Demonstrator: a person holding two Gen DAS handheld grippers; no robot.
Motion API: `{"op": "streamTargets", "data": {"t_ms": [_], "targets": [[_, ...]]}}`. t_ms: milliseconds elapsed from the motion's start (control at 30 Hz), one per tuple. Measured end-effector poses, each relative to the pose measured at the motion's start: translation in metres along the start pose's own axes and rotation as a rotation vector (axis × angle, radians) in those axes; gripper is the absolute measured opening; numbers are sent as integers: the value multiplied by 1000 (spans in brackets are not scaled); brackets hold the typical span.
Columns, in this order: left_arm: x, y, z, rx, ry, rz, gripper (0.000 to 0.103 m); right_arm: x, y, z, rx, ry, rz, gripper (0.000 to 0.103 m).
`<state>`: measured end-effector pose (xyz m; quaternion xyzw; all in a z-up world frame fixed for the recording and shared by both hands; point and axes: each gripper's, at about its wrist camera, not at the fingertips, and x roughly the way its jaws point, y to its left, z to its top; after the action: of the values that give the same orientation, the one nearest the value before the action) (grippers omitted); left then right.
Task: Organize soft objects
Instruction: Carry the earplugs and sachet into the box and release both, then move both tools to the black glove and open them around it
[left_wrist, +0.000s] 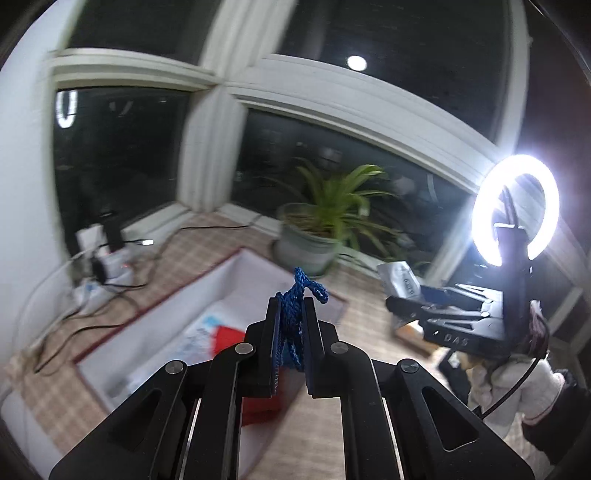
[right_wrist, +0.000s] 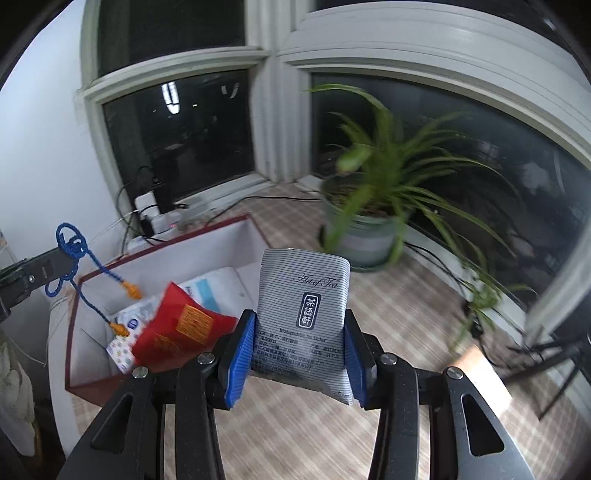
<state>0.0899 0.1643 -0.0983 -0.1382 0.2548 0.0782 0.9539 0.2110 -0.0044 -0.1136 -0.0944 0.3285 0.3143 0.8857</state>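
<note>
My left gripper (left_wrist: 290, 332) is shut on a blue braided cord (left_wrist: 295, 314) whose loops stick up above the pads. In the right wrist view that left gripper (right_wrist: 61, 264) reaches in from the left, and the blue cord (right_wrist: 70, 245) trails down with two orange earplugs (right_wrist: 131, 291) hanging over the box. My right gripper (right_wrist: 301, 350) is shut on a silver striped tea sachet (right_wrist: 304, 295), held upright between the blue pads. In the left wrist view the right gripper (left_wrist: 397, 306) holds the tea sachet (left_wrist: 400, 275) at right. A white box with a red rim (right_wrist: 243, 243) lies below, holding a red packet (right_wrist: 181, 325) and white packets.
A potted green plant (right_wrist: 369, 221) stands on the checked mat (right_wrist: 388, 295) by the dark windows. A power strip with cables (right_wrist: 151, 218) lies behind the box. A lit ring light (left_wrist: 517, 210) stands at right, with a person's light sleeve (left_wrist: 509, 387) below it.
</note>
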Motion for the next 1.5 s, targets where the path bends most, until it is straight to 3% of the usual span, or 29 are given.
{"op": "streamTargets", "data": {"t_ms": [333,667,767,833,900,967,1000,1500], "targets": [[3,55,-14,-77,52,126,9,50,50,22,-85,63,73,41],[14,68,-24,-90,106,170,9,99,56,29,-62,148,100,43],[18,71,-24,-92,119,174,10,105,58,30,-66,155,103,48],[20,71,-24,-89,125,178,16,105,59,30,-73,152,104,55],[22,71,-24,-89,134,177,25,103,60,31,-80,144,99,69],[22,70,-24,-90,135,177,60,100,60,32,-86,132,95,71],[23,70,-24,-93,137,177,65,100,60,33,-87,133,97,71],[16,73,-20,-135,114,173,66,65,39,25,-19,84,124,72]]}}
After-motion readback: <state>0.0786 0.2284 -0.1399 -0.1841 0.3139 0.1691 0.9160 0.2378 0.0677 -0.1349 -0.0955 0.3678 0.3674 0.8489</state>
